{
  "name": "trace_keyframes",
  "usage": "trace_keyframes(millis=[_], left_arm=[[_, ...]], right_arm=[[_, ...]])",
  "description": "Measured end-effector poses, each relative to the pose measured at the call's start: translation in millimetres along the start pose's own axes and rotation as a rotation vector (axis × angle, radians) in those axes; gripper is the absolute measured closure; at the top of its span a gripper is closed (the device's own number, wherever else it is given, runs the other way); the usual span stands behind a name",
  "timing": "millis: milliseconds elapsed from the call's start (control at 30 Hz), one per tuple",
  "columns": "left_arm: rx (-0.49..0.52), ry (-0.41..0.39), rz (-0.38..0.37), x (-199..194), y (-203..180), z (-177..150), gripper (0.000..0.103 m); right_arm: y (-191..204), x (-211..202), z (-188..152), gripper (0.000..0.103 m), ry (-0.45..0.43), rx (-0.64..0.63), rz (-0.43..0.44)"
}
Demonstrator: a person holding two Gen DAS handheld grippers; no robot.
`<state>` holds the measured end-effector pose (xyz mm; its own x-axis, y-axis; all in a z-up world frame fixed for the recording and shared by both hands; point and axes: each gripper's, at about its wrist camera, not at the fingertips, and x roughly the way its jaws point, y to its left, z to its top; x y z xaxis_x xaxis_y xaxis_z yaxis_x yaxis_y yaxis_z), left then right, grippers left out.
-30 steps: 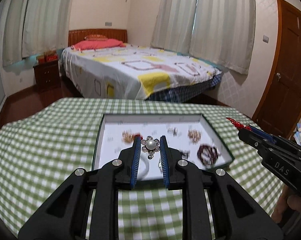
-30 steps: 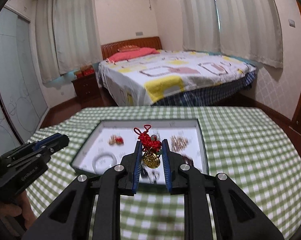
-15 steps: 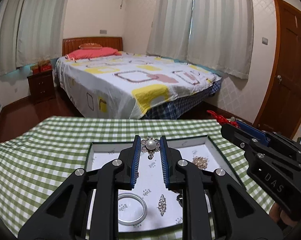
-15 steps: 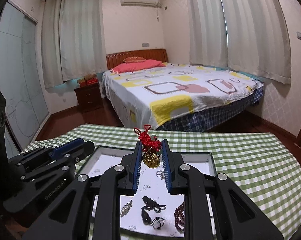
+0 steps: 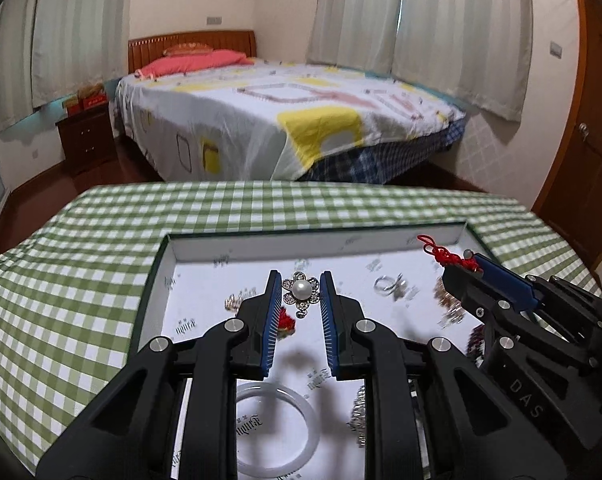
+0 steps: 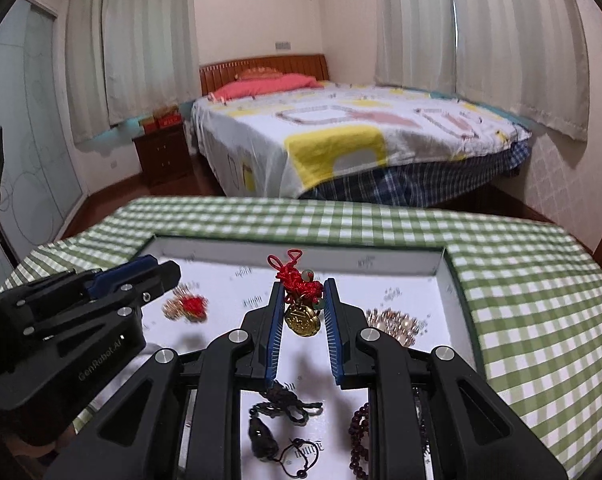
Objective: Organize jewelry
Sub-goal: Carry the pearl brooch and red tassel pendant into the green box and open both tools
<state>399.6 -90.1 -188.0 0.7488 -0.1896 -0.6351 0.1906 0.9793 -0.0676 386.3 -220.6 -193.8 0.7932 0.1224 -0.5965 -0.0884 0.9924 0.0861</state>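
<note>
Both tongs pinching jewelry above the open tray

Left gripper clamps a rhinestone flower brooch with a round pearl centre between ribbed blue pads; smooth white bangle lies below its arms. Right gripper pinches a red knotted-cord charm with a shiny gold pendant, dark bead strand below. White-lined jewelry tray on green gingham cloth. Versus half a second ago, both tools are lower and closer to the tray floor.

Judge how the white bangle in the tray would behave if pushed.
The bangle looks like a rigid, glossy ring lying flat on the tray floor, so it would probably slide rather than roll. It may be brittle if it is stone or glass.
</note>
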Motion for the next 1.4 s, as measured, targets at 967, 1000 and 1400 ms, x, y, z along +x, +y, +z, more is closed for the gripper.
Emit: trace_keyframes(millis=[967,1000,1400], left_arm=[[0.003,0.113,0.035,36.8,2.2,-14.0,0.083],[0.003,0.115,0.035,36.9,2.3,-14.3,0.082],[-0.001,0.102,0.035,32.0,2.8,-15.7,0.063]], right_arm=[[-0.6,36.0,-9.3,0.081,0.148,-0.012,-0.028],[-1.1,36.5,-9.0,0.081,0.15,-0.009,-0.03],[-3.3,30.8,-9.8,0.059,0.129,-0.001,-0.035]])
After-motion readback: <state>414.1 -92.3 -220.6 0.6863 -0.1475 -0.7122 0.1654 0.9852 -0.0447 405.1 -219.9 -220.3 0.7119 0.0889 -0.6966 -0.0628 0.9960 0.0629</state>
